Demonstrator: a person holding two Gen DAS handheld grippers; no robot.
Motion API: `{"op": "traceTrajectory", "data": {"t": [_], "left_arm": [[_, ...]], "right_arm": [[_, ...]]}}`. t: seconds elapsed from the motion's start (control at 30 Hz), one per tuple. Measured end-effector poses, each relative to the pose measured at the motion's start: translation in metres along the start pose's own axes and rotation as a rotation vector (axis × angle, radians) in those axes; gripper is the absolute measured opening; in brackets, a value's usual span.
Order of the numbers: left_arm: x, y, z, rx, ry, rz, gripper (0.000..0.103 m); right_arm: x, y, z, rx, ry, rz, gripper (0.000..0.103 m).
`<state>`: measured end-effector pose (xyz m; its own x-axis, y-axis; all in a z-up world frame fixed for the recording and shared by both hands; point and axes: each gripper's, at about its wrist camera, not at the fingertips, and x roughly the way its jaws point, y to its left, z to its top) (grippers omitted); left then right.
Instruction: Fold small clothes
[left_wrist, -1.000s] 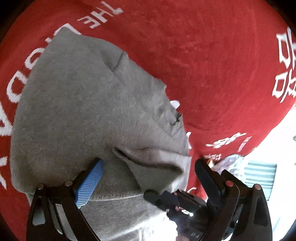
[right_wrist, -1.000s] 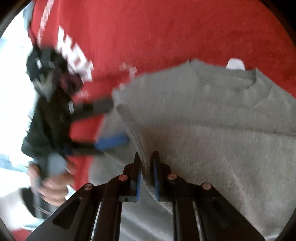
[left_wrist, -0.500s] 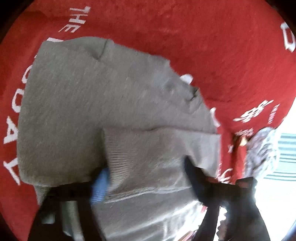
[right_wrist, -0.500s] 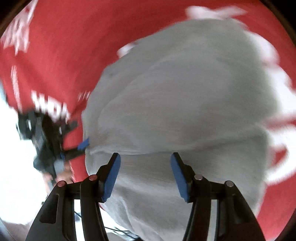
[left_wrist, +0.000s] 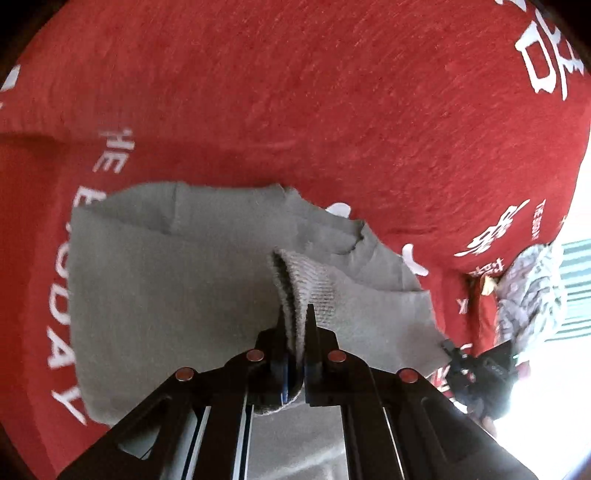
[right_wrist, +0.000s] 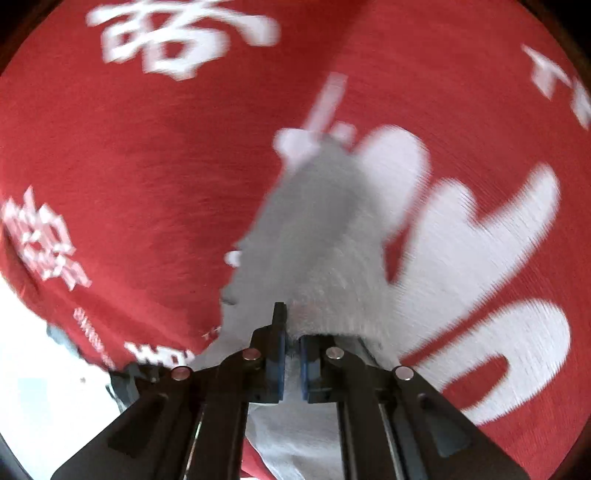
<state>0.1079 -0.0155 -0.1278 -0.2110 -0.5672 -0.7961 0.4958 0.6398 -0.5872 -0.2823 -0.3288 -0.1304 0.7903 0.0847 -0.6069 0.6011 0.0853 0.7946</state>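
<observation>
A small grey knit garment (left_wrist: 166, 277) lies on a red cloth (left_wrist: 332, 92) printed with white lettering. My left gripper (left_wrist: 294, 325) is shut on a ribbed fold (left_wrist: 314, 280) of its near edge, which stands up between the pads. The right gripper (left_wrist: 476, 369) shows dark at the garment's right corner. In the blurred right wrist view, the garment (right_wrist: 314, 240) runs away from me over the red cloth (right_wrist: 129, 184). There my right gripper (right_wrist: 293, 332) has its jaws closing, with grey fabric pinched between the blue pads.
A grey-and-white patterned cloth (left_wrist: 528, 295) is bunched at the red cloth's right edge, beside bright slatted blinds (left_wrist: 576, 288). Glare whites out the lower left (right_wrist: 44, 387) of the right wrist view.
My left gripper went from wide open to shut on the ribbed fold and lifted. My right gripper let go of the cuff, opened, swung sideways, rolled, and closed on another grey edge.
</observation>
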Motion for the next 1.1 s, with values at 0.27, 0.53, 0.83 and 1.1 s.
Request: {"op": "traceTrajectory", "data": {"t": [0.27, 0.53, 0.83, 1.1], "left_arm": [[0.026, 0.044, -0.03, -0.046, 0.1, 0.077, 0.006], [-0.003, 0.035, -0.031, 0.047, 0.041, 0.404, 0.007], [-0.008, 0.009, -0.039, 0.075, 0.009, 0.409, 0.007], [0.022, -0.005, -0.052, 0.093, 0.027, 0.436, 0.007]], "right_arm": [[0.011, -0.038, -0.005, -0.053, 0.083, -0.165, 0.006], [-0.015, -0.03, -0.013, -0.114, 0.172, -0.256, 0.017], [-0.041, -0.035, 0.014, -0.068, 0.069, -0.202, 0.045], [0.003, -0.035, 0.026, -0.07, 0.203, -0.19, 0.014]]}}
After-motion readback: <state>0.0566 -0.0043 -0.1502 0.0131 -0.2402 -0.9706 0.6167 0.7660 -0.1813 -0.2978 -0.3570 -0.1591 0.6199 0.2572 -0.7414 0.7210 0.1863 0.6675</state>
